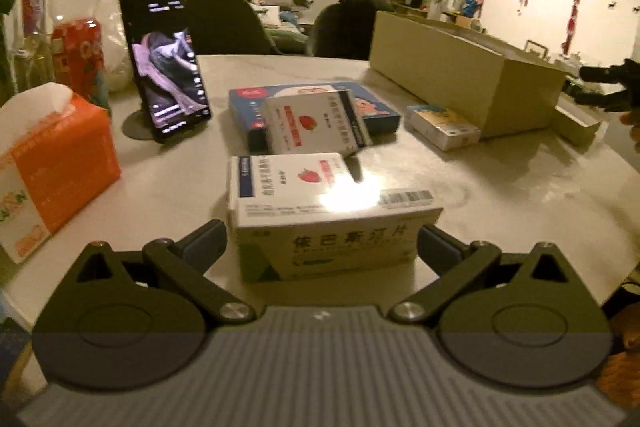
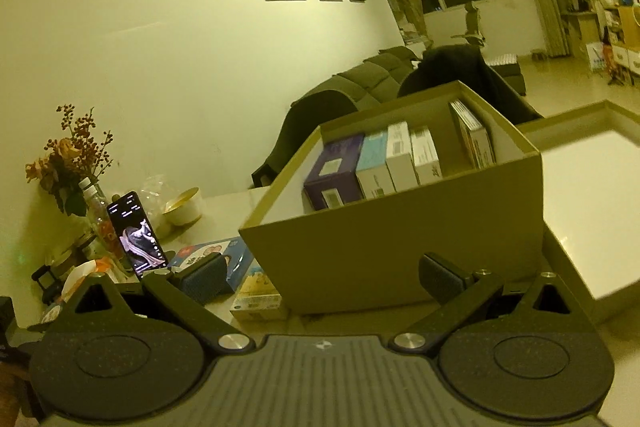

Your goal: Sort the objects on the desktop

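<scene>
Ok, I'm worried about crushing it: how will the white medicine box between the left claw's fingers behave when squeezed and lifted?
The medicine box looks like thin cardboard, so it is probably light and could dent under a hard squeeze. Its flat sides face the open left claw, so it should not roll. Its top is glossy under the glare, so it may slip a little.

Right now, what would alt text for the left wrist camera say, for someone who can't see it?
An open left gripper straddles a white medicine box on a pale table. Behind lie more medicine boxes, a propped phone, an orange tissue box and a large cardboard box.
</scene>
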Motion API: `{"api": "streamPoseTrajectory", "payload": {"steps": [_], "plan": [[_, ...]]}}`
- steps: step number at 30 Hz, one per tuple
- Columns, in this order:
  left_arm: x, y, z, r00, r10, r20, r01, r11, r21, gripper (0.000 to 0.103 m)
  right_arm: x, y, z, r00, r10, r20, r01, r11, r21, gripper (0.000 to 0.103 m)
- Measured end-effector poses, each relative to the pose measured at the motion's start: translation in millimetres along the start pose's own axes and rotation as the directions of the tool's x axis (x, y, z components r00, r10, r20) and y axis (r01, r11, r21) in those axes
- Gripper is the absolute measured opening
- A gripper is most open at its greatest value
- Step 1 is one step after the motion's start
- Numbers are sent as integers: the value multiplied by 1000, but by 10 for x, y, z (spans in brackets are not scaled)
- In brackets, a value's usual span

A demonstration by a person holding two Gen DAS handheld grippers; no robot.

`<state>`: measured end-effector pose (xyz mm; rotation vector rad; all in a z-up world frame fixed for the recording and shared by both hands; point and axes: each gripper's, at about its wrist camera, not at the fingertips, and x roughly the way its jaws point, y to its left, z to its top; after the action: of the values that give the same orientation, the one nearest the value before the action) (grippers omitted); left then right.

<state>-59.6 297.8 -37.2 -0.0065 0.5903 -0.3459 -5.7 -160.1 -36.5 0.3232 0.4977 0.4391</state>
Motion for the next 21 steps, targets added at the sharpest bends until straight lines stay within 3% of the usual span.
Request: {"api": "streamPoseTrajectory", "payload": {"steps": [10, 21], "plan": [[53, -273, 4, 993, -114, -14, 114, 993, 36, 103, 36, -118, -123, 1000, -18, -26, 19, 999, 51, 102], [192, -628, -18, 970, -242, -34, 244, 968, 63, 103, 44, -187, -251, 998, -23, -58, 28, 995, 92, 102]]}}
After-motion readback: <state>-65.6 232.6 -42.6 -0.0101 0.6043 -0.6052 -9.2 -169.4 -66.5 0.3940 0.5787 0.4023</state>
